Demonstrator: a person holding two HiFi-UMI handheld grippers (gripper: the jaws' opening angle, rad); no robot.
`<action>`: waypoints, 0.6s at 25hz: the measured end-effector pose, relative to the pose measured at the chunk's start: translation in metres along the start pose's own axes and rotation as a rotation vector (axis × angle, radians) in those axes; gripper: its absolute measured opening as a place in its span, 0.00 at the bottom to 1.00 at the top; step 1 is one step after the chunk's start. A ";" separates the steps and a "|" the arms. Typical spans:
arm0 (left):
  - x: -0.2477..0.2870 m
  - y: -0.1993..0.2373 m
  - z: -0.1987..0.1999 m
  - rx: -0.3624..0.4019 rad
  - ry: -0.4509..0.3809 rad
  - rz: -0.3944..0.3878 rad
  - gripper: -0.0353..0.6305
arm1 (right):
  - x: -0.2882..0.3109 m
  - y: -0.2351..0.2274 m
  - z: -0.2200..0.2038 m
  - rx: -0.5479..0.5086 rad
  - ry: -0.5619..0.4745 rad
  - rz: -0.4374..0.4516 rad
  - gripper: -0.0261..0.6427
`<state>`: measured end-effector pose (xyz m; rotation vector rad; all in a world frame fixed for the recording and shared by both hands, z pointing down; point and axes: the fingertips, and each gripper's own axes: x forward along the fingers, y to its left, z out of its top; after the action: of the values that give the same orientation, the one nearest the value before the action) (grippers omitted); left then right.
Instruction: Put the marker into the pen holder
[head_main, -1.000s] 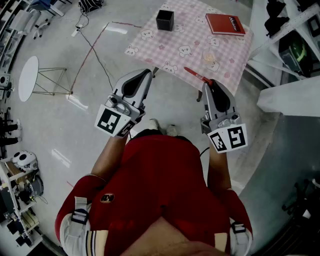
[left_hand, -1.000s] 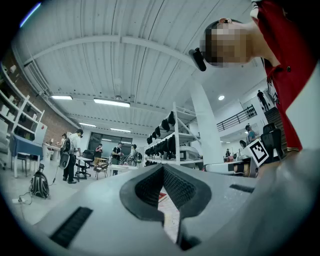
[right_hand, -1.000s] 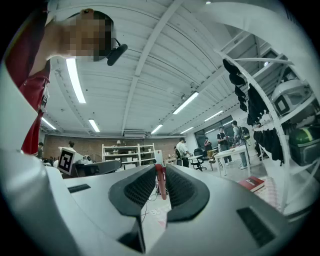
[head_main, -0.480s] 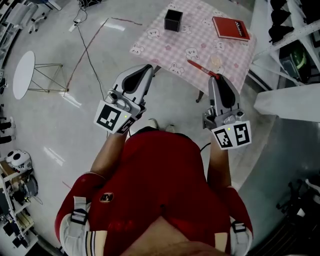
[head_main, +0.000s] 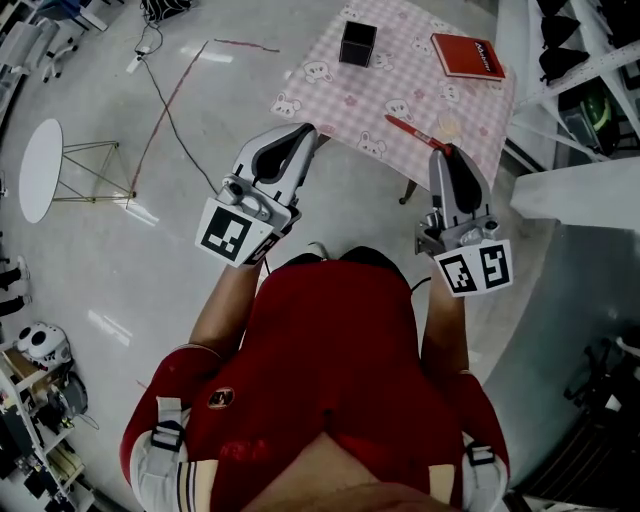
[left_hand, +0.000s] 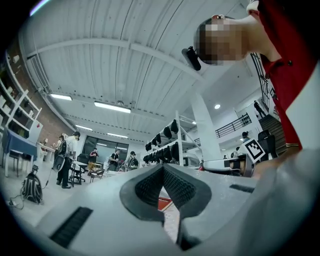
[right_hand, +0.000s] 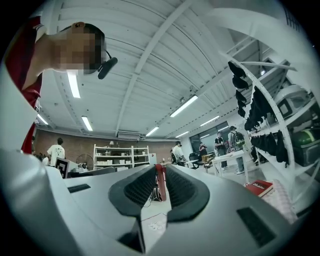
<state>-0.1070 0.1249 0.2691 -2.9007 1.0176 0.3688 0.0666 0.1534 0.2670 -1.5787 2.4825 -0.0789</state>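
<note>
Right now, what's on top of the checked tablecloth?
A black pen holder and a red book; the red marker is in the right gripper. Pen holder's inside too dark to tell; cloth covers the tabletop.

Red marker (head_main: 410, 130), black pen holder (head_main: 357, 43), pink-checked tablecloth (head_main: 340, 95)

Both forearms were stretched forward, with the left gripper (head_main: 306, 132) and right gripper (head_main: 443, 153) side by side, well apart, pointing roughly level. Left jaws met at the tips, nothing between them. Right jaws clamped one end of the red marker (head_main: 408, 129).
</note>
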 end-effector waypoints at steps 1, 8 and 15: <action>-0.002 0.004 -0.001 0.000 -0.001 -0.006 0.06 | 0.003 0.002 -0.002 -0.002 -0.001 -0.007 0.13; -0.011 0.030 -0.003 -0.031 -0.012 -0.003 0.06 | 0.024 0.008 -0.005 -0.007 0.012 -0.033 0.13; 0.006 0.049 -0.011 -0.040 -0.020 0.007 0.06 | 0.045 -0.005 -0.009 -0.008 0.034 -0.023 0.13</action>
<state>-0.1312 0.0817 0.2798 -2.9231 1.0288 0.4229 0.0505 0.1098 0.2706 -1.6218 2.4935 -0.0999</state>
